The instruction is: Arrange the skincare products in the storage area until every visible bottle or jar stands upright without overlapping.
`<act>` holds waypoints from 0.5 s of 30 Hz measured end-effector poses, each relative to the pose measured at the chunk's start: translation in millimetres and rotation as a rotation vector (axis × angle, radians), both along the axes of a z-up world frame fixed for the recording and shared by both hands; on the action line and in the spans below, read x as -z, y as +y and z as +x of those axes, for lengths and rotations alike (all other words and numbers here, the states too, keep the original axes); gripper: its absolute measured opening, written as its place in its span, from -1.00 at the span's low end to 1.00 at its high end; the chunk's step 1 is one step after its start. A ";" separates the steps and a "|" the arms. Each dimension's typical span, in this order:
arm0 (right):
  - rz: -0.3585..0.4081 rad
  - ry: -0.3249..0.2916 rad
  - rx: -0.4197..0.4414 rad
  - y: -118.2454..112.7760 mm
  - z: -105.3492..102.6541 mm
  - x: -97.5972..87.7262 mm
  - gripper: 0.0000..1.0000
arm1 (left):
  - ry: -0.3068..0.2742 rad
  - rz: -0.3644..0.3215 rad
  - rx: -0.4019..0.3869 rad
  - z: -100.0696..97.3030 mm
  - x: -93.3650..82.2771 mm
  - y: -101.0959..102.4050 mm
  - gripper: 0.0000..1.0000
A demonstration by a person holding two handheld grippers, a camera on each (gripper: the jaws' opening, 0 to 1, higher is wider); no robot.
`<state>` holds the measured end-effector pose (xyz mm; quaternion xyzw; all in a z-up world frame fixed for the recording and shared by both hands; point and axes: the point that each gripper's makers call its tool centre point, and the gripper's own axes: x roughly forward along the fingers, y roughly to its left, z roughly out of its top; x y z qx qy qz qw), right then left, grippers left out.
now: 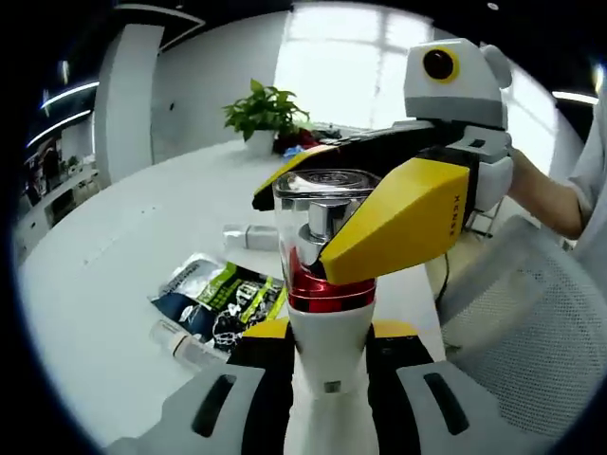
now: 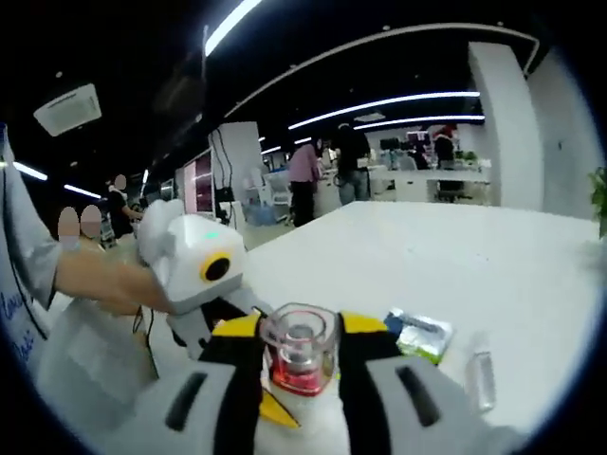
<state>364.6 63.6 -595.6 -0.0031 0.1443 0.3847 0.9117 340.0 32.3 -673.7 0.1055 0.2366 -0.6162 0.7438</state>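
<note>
Both tools grip one pump bottle (image 1: 327,284) between them, clear of the white surface (image 1: 114,284). Left tool (image 1: 327,365): jaws closed on the white lower body, bottle upright between them, long axis running straight up the left gripper view. Right tool (image 2: 302,365): jaws closed around the clear cap and red collar at the top, so its own view looks down the bottle's axis into the cap. In the left gripper view the right tool (image 1: 379,223) crosses from the right at a slant, the person's hand behind it. Judgement: the bottle is already vertical, so the coming move is a straight descent along that axis. Remaining items lie flat below and left: a printed sachet (image 1: 220,299), a small tube (image 1: 185,343) beside it, and a pale bottle (image 1: 248,236) farther off.
</note>
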 end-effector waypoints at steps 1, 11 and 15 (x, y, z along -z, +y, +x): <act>-0.006 -0.004 0.003 -0.8 0.7 0.1 -0.41 | -0.006 0.000 0.001 0.9 -0.1 -0.6 -0.49; -0.105 -0.069 0.037 -5.5 7.5 2.2 -0.41 | -0.092 0.042 0.014 15.2 2.0 -7.8 -0.49; -0.112 -0.074 0.047 -7.4 9.8 2.1 -0.41 | -0.088 0.037 0.013 16.9 2.0 -8.6 -0.48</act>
